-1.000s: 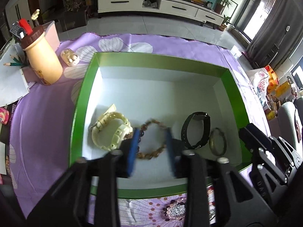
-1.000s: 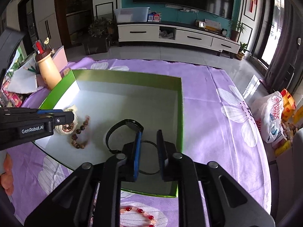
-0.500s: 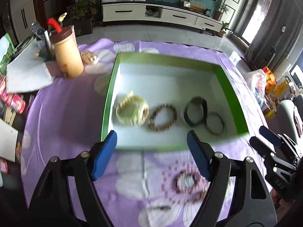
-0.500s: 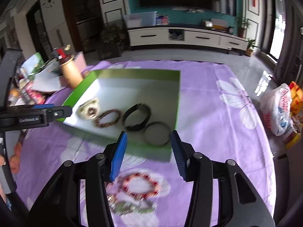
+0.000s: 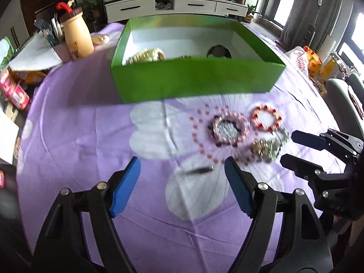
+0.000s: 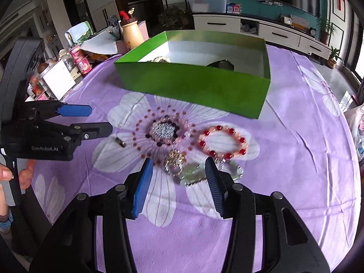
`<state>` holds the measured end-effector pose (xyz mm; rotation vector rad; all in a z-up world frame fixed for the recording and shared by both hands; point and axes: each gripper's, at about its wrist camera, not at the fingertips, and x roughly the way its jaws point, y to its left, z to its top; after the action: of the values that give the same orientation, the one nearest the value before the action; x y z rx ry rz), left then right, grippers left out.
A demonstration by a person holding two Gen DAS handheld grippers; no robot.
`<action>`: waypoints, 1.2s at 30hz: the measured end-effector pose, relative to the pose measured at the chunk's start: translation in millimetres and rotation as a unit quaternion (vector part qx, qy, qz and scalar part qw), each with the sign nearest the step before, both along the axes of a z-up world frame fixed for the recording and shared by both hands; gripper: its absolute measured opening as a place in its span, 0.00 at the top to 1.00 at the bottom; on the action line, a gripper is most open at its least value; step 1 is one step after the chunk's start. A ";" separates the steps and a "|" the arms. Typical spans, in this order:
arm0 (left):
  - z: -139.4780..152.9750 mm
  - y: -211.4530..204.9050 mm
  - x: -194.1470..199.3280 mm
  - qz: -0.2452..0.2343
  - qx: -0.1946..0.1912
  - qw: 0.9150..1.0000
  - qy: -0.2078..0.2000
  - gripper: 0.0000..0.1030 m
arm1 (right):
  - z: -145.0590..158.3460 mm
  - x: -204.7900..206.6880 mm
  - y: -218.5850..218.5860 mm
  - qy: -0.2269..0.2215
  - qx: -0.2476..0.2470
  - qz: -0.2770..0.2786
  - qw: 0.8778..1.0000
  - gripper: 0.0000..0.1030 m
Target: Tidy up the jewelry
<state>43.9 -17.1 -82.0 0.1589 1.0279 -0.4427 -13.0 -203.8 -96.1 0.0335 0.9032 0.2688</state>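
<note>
A green box [image 5: 195,79] [image 6: 193,84] stands on the purple cloth; a cream watch [image 5: 145,55] and a black band [image 5: 219,51] show over its wall. In front lie a red-and-pink bead bracelet [image 5: 265,119] [image 6: 223,142], a pink-and-dark bead bracelet [image 5: 229,128] [image 6: 165,129], a glittery gold and clear heap [image 5: 268,145] [image 6: 191,168] and a small metal piece [image 5: 200,170] [image 6: 120,142]. My left gripper [image 5: 182,182] [image 6: 95,120] is open above the cloth near the metal piece. My right gripper [image 6: 177,182] [image 5: 300,147] is open around the glittery heap.
A cream bottle-shaped holder [image 5: 76,36] [image 6: 132,33] with pens, papers [image 5: 34,56] and red cans [image 6: 79,59] crowd the table's left side. A white plastic bag [image 5: 300,59] sits off the right edge. The flower-print cloth [image 5: 91,136] spreads around the box.
Both grippers have pulled back out of the box and dropped low over the cloth, opening wide. The box now sits farther off; the loose jewelry lies just ahead.
</note>
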 end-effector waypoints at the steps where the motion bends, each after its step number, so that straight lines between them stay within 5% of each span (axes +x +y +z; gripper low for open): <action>1: -3.1 0.6 -3.3 -0.001 -0.003 1.000 -0.001 0.25 | -1.7 -2.0 0.9 0.000 0.002 0.004 1.000 0.53; 7: -13.7 -5.3 -5.3 -0.007 -0.007 1.000 0.005 0.29 | -16.8 -1.1 12.4 0.005 -0.012 0.021 1.000 0.53; 17: -23.6 -20.3 -1.8 -0.027 0.007 1.000 -0.012 0.42 | -28.6 6.4 20.9 -0.015 -0.045 0.025 0.999 0.68; 27: -33.8 -29.7 -4.3 -0.049 0.016 0.999 -0.014 0.81 | -29.7 6.8 23.2 -0.034 -0.054 0.011 0.998 0.80; 36: -25.1 -18.9 -7.8 -0.047 -0.018 0.999 -0.020 0.81 | -9.8 -14.3 12.2 -0.051 -0.022 0.003 0.998 0.80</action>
<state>36.1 -36.0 -107.1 0.1843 0.9753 -0.5412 -27.3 -191.6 -105.9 -0.0226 0.8081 0.2535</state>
